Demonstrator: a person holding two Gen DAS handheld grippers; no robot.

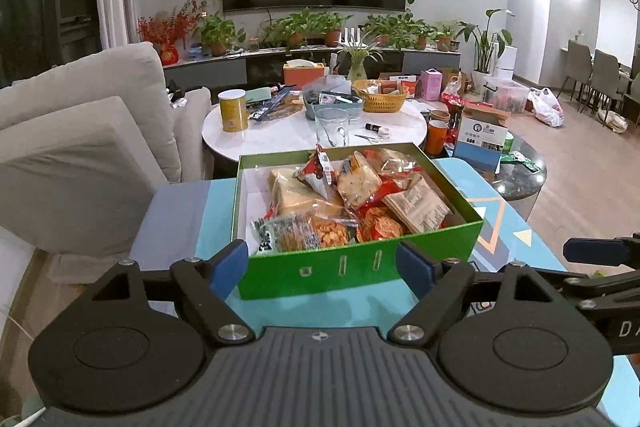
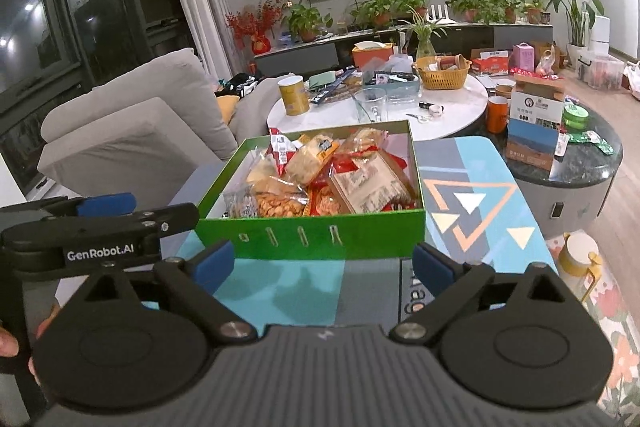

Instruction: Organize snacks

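So both grippers are hanging back from the green box (image 1: 352, 265) here, with nothing in either one. The left hand-held gripper (image 1: 322, 269) has its blue pads spread wide and empty, and the box sits straight ahead of it, its near wall just past the fingertips, not touching as far as I can see. The right hand-held gripper (image 2: 324, 265) is spread apart too, nothing between its pads, and the box is ahead of it and a bit to its left.

The box is packed with snack packets (image 1: 340, 199): crackers, a red-and-white bag, and a tan packet with its printed label facing up on the side nearer the right gripper. It sits on a blue patterned tabletop (image 2: 472, 211).

From the right wrist view you can see the left gripper off to its left, level with it. Further out beyond the box there's a round white table (image 1: 280, 139) with a yellow can (image 1: 233, 110) and a glass (image 1: 332, 127) on it.
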